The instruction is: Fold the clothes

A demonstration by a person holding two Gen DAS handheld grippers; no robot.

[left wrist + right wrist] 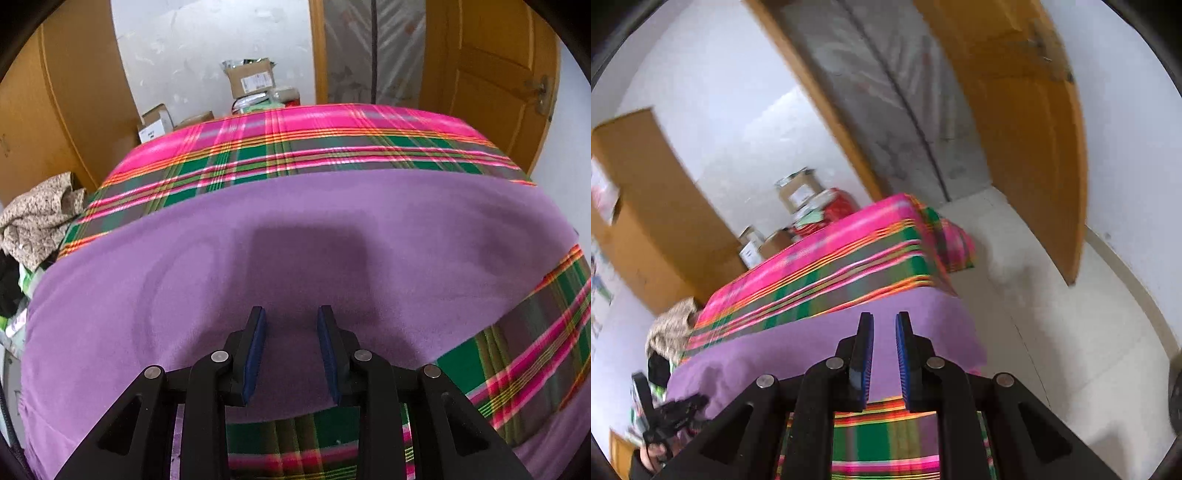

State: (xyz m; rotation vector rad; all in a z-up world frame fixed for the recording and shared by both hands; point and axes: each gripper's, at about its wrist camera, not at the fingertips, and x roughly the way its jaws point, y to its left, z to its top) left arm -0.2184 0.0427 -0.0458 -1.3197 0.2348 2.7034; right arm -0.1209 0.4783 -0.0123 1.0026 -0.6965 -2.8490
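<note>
Purple garment (295,229) lies spread flat across the surface, on top of a pink-and-green plaid cloth (332,147) that covers it. Plaid shows beyond the garment's far edge and again at the near right and near bottom. Garment's left and lower parts run behind the gripper frame and out of the left wrist view; its full outline cannot be made out.

Left hand-held gripper (291,314): jaws apart, nothing between the blue pads, released. Tips hang over the near part of the purple garment; contact with the fabric cannot be judged. A dark shadow falls on the fabric just ahead of it.

Right hand-held gripper (884,317): jaws parted by a narrow gap, nothing clamped, released. It sits over the garment's right end (820,343), near the corner of the surface. Right wrist view is tilted and motion-blurred, so edges are soft.

At the lower left of the right wrist view, the other gripper and a hand (652,452) show only partly, cut off by the frame.

Background: cardboard boxes (251,79) against the white wall, a crumpled patterned cloth heap (40,218) left of the surface, a wooden door (491,74) at right.
</note>
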